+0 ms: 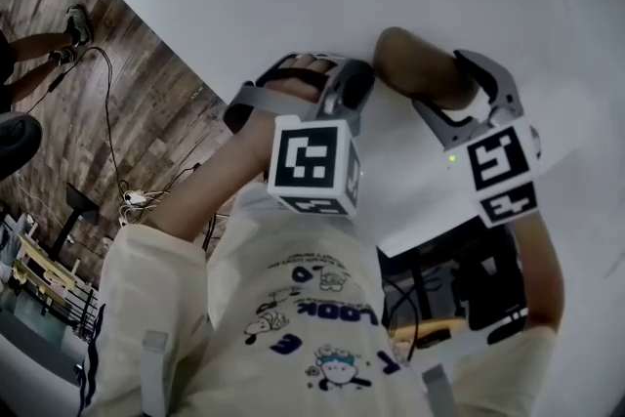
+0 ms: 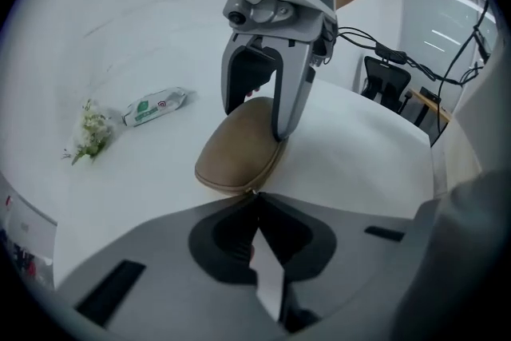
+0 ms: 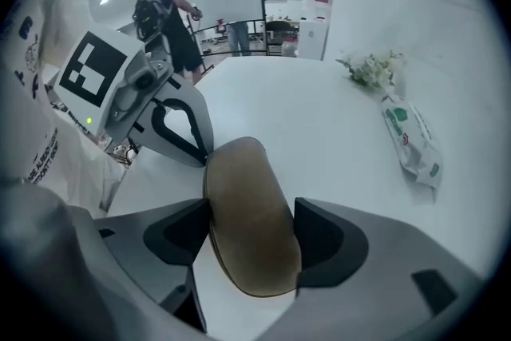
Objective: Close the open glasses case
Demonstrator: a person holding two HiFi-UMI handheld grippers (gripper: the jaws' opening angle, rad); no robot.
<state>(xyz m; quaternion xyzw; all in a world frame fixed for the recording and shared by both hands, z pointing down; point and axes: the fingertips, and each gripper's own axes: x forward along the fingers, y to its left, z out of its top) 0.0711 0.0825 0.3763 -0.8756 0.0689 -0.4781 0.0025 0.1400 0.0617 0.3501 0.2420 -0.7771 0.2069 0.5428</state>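
Two grippers engaged brown glasses case (image 3: 246, 208) on white table (image 3: 319, 116), lid down. Right gripper (image 3: 254, 229) clamped across case's width. Left gripper (image 2: 255, 197) jaws together, tips touching case seam at its 6 o'clock end. Wipes pack (image 3: 411, 138) lay at case's 2 o'clock, well apart.

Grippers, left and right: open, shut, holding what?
Left gripper: shut, tips at the near edge of the glasses case.
Right gripper: shut on the glasses case, one jaw each side.
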